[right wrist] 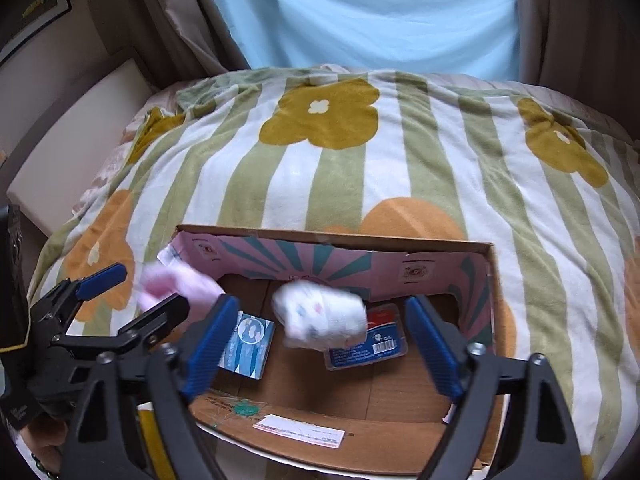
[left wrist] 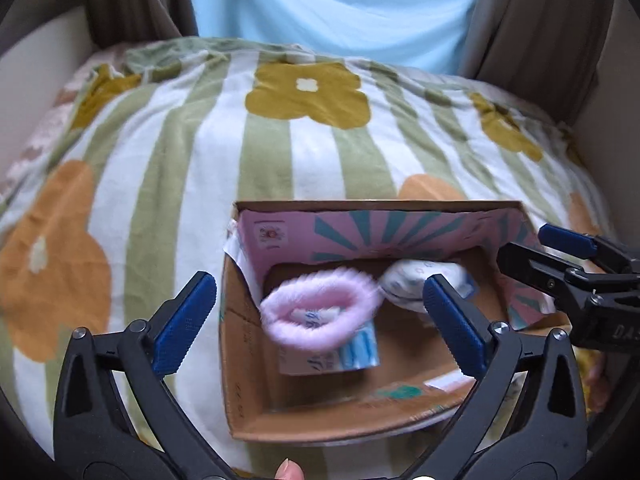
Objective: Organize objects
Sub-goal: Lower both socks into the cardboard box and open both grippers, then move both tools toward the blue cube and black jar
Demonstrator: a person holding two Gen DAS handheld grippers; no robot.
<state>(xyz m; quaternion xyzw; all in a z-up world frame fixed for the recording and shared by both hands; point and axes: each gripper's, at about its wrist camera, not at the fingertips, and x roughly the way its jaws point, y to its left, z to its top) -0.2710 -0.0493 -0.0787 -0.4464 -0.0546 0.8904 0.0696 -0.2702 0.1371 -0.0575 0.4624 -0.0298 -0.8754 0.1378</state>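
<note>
The cardboard box (left wrist: 248,360) is seen lying open on a striped, flowered blanket (left wrist: 180,140), with its near wall lowest in both views. Directly in front of each camera a pair of blue-padded tongs is held over the box. The left gripper (left wrist: 320,324) is spread wide, with nothing pressed between its pads; its left pad lies over the blanket just outside the box's left wall, and its right pad lies over the inside of the box. The right gripper (right wrist: 322,344) is likewise spread, and nothing is pinched by it; both of its pads are seen over the inside of the box.

Between the left gripper's pads a fluffy pink item (left wrist: 316,312) is seen, blurred, above a small blue and white carton (left wrist: 352,352) that rests on the box floor near the left wall. Whether the pink item touches the carton cannot be told. Just beside it, towards the right, a white patterned bundle (left wrist: 416,284) is shown, also blurred; in the right wrist view this bundle (right wrist: 320,312) appears between the right gripper's pads, over a flat red and blue packet (right wrist: 376,344) on the floor.

The far inner wall of the box is printed in pink with teal rays. Beyond the box the blanket is spread widely. Farthest off, a light blue curtain (left wrist: 340,8) is hung between brown drapes (left wrist: 540,20).
</note>
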